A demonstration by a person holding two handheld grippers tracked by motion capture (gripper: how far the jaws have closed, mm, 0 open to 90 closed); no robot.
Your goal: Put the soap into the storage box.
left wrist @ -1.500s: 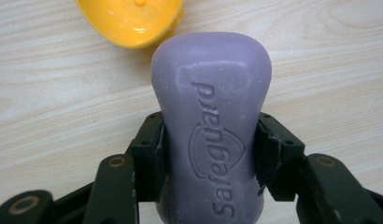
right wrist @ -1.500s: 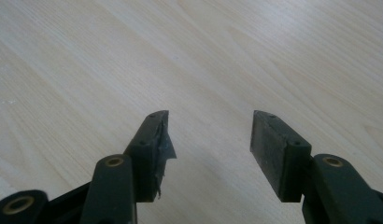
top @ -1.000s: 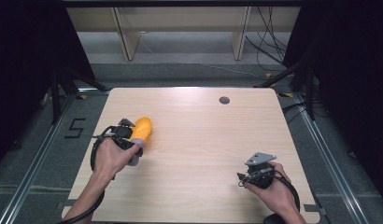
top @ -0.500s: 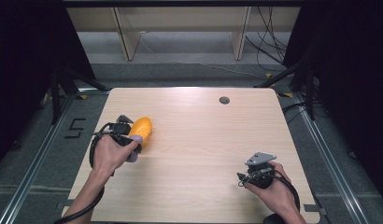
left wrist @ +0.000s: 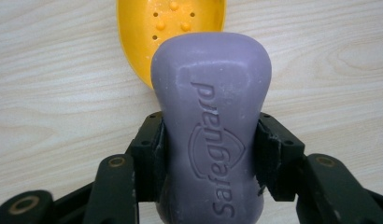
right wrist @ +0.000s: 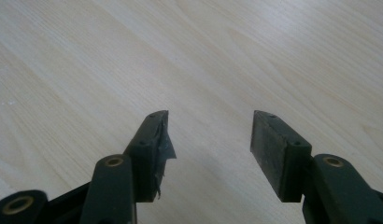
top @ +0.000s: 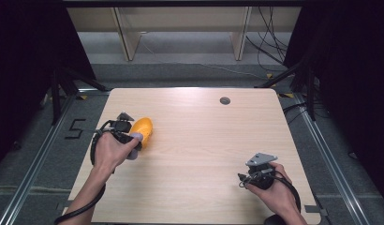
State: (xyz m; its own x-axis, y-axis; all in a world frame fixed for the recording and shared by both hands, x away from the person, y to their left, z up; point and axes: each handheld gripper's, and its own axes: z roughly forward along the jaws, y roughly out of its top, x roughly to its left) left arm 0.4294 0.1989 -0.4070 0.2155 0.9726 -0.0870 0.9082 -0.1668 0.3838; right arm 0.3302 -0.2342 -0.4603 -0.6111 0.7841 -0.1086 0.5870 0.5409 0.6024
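Soap (left wrist: 210,126) nearer; pale wooden table (top: 213,140)

One light wood-grain table (top: 199,154), with a small round dark grommet hole (top: 225,100) near its far edge. Grey floor around it, marked with a black figure "5" (top: 75,128) to the left, and metal rails (top: 33,161) running along both sides. Beyond the table: pale wooden shelving legs (top: 126,40), loose black cables (top: 267,44) and dark stand legs (top: 61,82).
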